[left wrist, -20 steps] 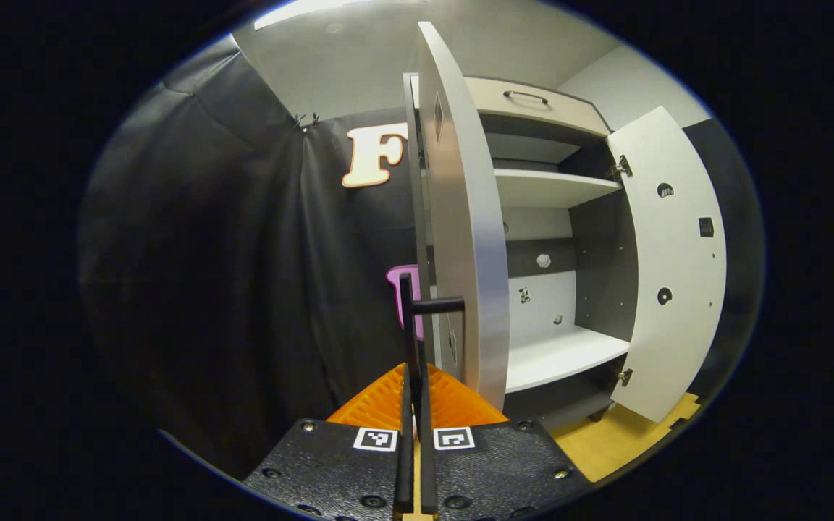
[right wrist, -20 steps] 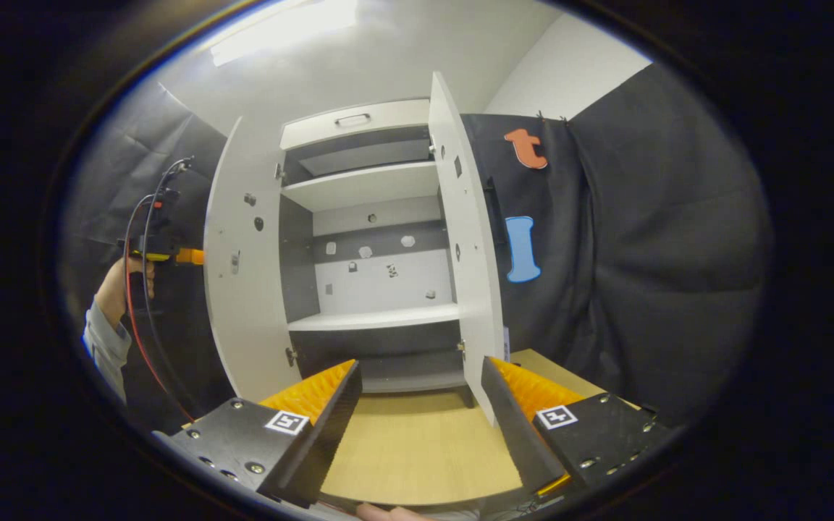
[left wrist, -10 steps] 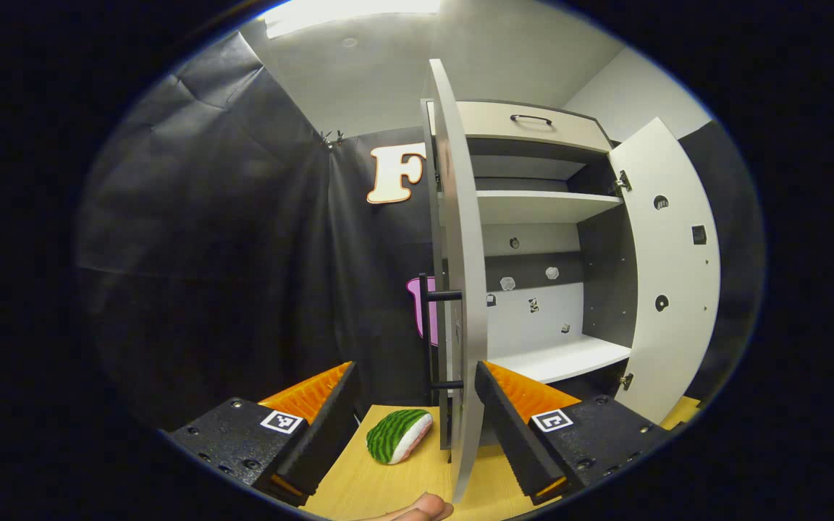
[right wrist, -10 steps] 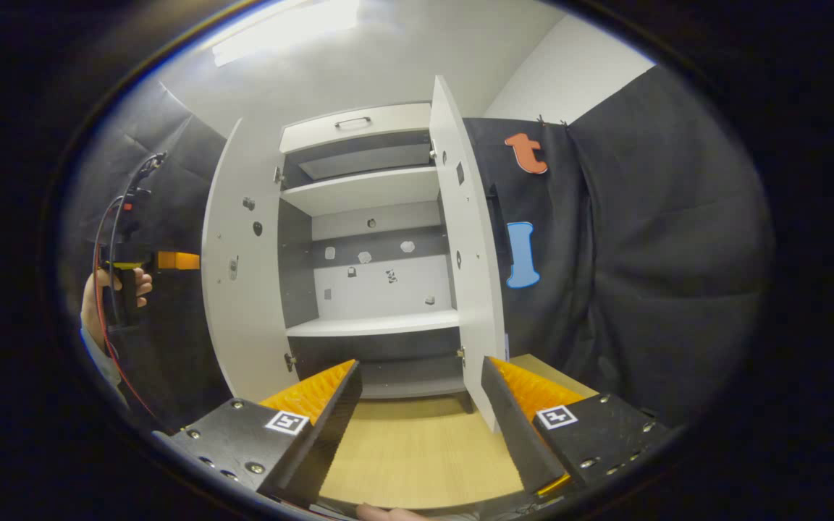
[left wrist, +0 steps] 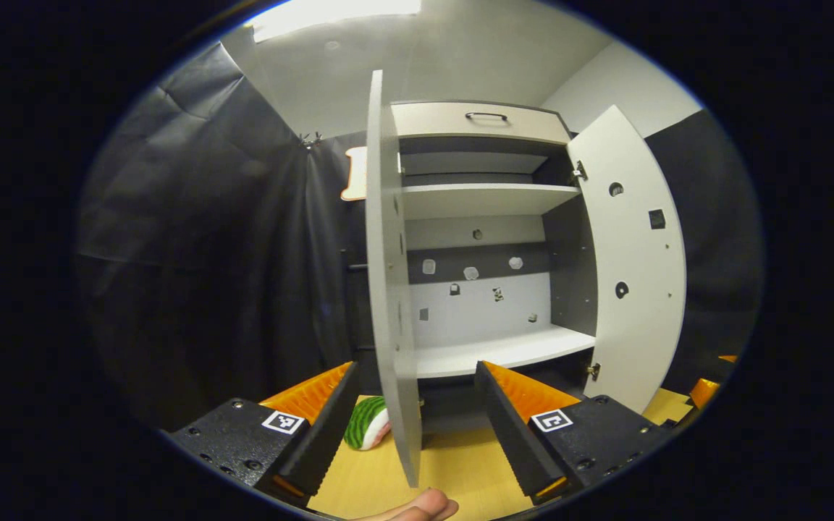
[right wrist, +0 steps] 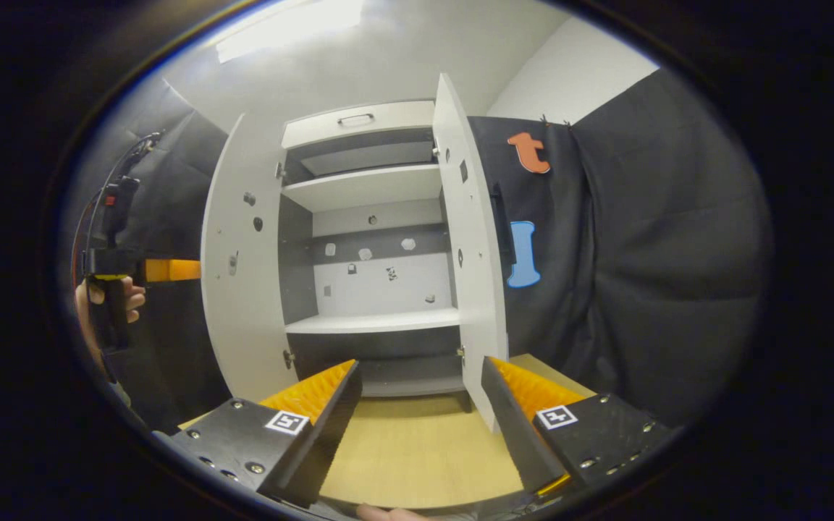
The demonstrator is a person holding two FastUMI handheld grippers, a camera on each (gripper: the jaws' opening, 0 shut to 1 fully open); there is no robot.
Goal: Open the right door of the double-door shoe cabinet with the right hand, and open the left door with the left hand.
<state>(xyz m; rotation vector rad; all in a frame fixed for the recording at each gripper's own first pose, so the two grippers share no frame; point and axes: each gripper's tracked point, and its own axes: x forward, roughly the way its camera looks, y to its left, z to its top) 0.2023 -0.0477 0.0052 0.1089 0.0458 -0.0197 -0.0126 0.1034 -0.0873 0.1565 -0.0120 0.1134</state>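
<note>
The white shoe cabinet (left wrist: 489, 201) stands with both doors swung out, its shelves bare. The left door (left wrist: 388, 275) points edge-on at me, between the fingers of my open left gripper (left wrist: 415, 369) without touching them. The right door (left wrist: 638, 275) hangs wide open. In the right gripper view the left door (right wrist: 243, 289) and the right door (right wrist: 475, 275), with its dark bar handle (right wrist: 502, 224), frame the shelves. My right gripper (right wrist: 420, 365) is open and holds nothing, short of the cabinet. The left gripper (right wrist: 171, 270) sits beside the left door's outer face, held by a hand (right wrist: 109, 297).
A green striped, watermelon-like toy (left wrist: 365, 423) lies on the wooden floor (right wrist: 417, 449) by the left door's foot. A closed drawer with a handle (left wrist: 486, 116) tops the cabinet. Black cloth walls stand on both sides. A fingertip (left wrist: 417, 506) shows at the bottom edge.
My left gripper, shut on the left door's bar handle a second ago, has opened, let go and drawn back, turning right. The right gripper has barely moved.
</note>
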